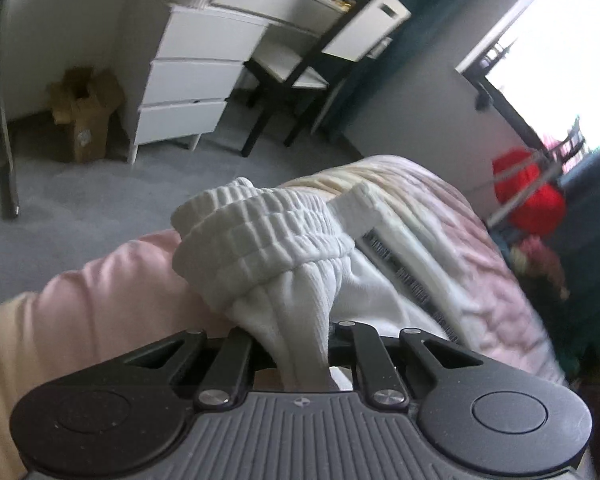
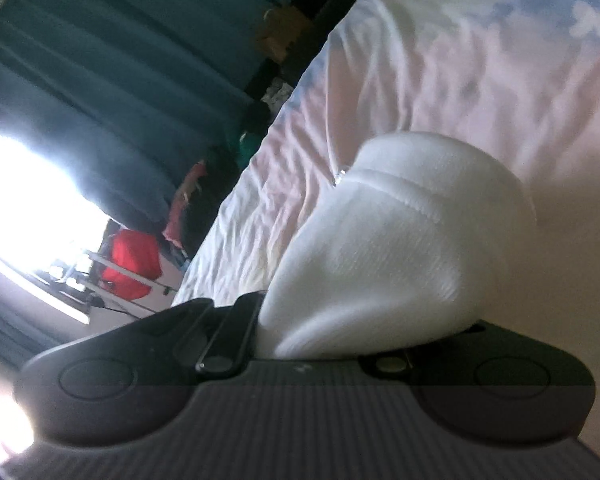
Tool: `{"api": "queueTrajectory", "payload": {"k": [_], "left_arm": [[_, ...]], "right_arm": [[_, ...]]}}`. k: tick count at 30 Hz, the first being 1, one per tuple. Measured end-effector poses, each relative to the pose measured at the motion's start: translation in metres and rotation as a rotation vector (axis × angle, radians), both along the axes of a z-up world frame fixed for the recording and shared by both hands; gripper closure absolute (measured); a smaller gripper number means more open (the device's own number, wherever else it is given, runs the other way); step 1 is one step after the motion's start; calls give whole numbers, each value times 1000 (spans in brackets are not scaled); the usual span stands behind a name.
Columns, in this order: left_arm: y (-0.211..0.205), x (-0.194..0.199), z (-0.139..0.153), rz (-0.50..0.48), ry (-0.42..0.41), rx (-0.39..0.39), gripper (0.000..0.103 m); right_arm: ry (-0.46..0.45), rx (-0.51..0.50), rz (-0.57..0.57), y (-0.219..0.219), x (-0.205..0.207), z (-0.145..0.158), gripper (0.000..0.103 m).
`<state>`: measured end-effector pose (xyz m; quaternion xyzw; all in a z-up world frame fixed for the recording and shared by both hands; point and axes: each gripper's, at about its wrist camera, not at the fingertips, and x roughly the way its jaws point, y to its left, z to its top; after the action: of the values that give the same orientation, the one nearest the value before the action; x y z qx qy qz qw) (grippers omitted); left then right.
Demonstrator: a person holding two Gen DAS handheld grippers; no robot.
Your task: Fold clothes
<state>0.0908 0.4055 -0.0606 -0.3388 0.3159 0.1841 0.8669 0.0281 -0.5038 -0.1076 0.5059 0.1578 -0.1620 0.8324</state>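
A white garment with a ribbed elastic waistband bunches up in front of my left gripper, which is shut on its fabric just above the pink bedspread. The garment's printed part trails off to the right over the bed. In the right wrist view, my right gripper is shut on another end of the white garment, which bulges out over the jaws and hides the fingertips. The pink and blue bedspread lies behind it.
A white drawer unit, a dark-framed chair and a cardboard box stand on the grey carpet beyond the bed. A bright window, teal curtains and a red bag are at the side.
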Motion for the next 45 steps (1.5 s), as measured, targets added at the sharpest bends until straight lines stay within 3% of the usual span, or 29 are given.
{"api": "queueTrajectory", "payload": {"k": [3, 6, 9, 10, 14, 21, 29, 33, 36, 38, 42, 45], "left_arm": [[-7, -6, -7, -10, -23, 16, 87], [-8, -10, -11, -1, -18, -17, 80], [-7, -14, -10, 10, 31, -22, 67], [-10, -16, -7, 15, 75, 11, 57], [-37, -25, 18, -62, 167, 213, 47], [-96, -45, 67, -198, 58, 424, 31], [-228, -35, 89, -390, -101, 496, 26], [-286, -26, 72, -499, -154, 501, 22], [-323, -18, 49, -549, -158, 574, 21], [-338, -13, 33, -584, -162, 577, 21], [-346, -4, 0, -604, -120, 585, 21], [-347, 9, -21, -665, -30, 588, 22]], "right_arm": [[22, -2, 8, 1, -1, -7, 89], [60, 2, 3, 0, -1, -20, 89], [92, 20, 12, -6, 3, -31, 89], [96, 17, 9, -6, 4, -32, 89], [102, -4, -5, -2, 3, -29, 89], [100, -46, -14, 4, 7, -24, 89], [70, -61, -47, 7, 4, -18, 89], [66, -76, -49, 9, 4, -16, 89], [69, -104, -46, 10, 4, -15, 89], [74, -139, -41, 13, 5, -13, 89], [85, -237, -21, 21, 7, -6, 89], [109, -334, 5, 27, 13, 0, 89]]}}
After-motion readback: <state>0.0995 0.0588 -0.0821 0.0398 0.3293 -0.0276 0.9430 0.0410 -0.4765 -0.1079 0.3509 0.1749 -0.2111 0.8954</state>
